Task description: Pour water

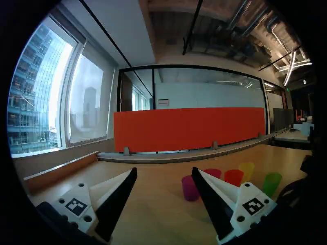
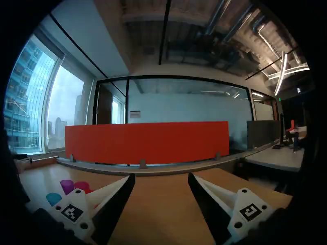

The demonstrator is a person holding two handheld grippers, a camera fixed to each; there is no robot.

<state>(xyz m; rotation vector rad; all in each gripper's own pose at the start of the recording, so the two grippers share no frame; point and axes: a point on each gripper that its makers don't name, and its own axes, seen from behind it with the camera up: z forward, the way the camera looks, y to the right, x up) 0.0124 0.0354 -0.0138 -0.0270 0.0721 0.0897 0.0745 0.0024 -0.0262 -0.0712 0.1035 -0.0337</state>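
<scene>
Left gripper view. The left gripper (image 1: pixel 163 172) is seen with its two fingers (image 1: pixel 116 196) well apart and nothing between them. They are wedge-shaped, white plastic outside and black on the inner faces, each with one square black-and-white marker. A light wooden table (image 1: pixel 163 216), smooth with a matte grain, is seen below. Five plastic tumblers are counted on it, to the right and beyond the fingertips: purple cup (image 1: pixel 189 188) nearest, then pink cup (image 1: pixel 213 172), red cup (image 1: pixel 234 177), yellow cup (image 1: pixel 247 169), and green cup (image 1: pixel 272 183) farthest right. All stand upright and taper slightly. One flat orange divider panel (image 1: pixel 188 128) is set along the far edge. Two large window panes (image 1: pixel 41 94) are at left.

Right gripper view. The right gripper (image 2: pixel 161 176) is likewise spread, gripping nothing. Three cups are counted at near left on the same wood: blue cup (image 2: pixel 53 199), purple cup (image 2: pixel 67 186), and pink cup (image 2: pixel 83 186), close together. One grey desk (image 2: pixel 274 157) is noted at far right.
</scene>
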